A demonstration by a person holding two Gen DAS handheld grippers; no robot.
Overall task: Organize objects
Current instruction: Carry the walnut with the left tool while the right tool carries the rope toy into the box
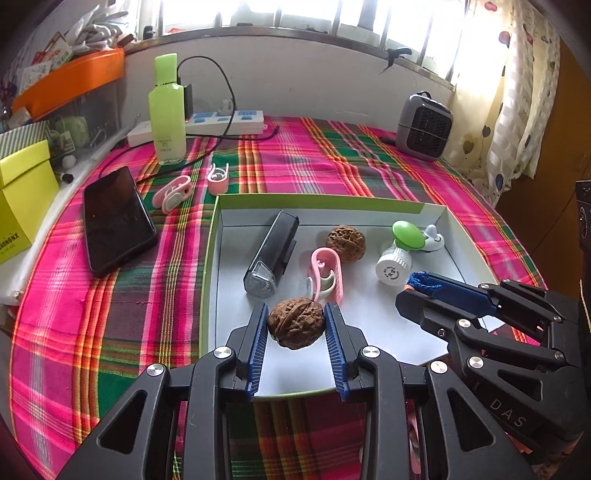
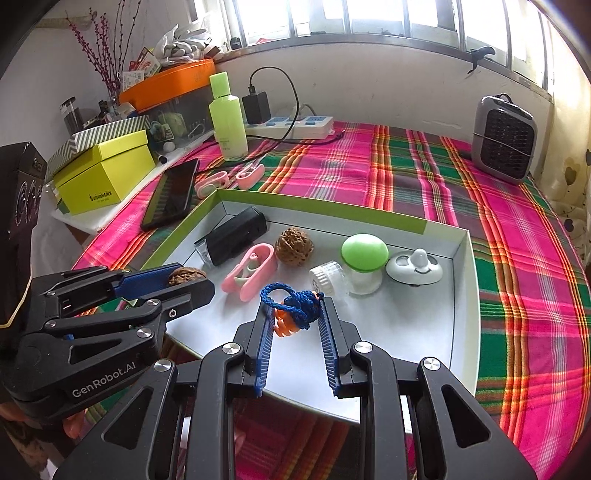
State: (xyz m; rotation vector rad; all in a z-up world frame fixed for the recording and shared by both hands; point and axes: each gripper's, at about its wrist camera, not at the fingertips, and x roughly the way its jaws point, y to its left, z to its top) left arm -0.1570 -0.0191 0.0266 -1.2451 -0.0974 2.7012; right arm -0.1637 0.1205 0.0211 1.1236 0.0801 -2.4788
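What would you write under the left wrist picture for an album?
Left gripper clamps a walnut over a shallow tray of small things on a plaid tablecloth.

Barred window (image 2: 388,18) glaring bright; white wall (image 2: 388,85) below; patterned curtain (image 1: 517,92); plaid-clothed table (image 2: 517,240).

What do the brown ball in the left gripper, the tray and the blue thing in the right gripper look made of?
The brown ball looks like a real walnut: a matt, wrinkled, woody shell with a seam. The tray seems to be cardboard, smooth white inside with thin folded green walls. The blue thing is braided cord, knotted on an orange part, likely plastic.
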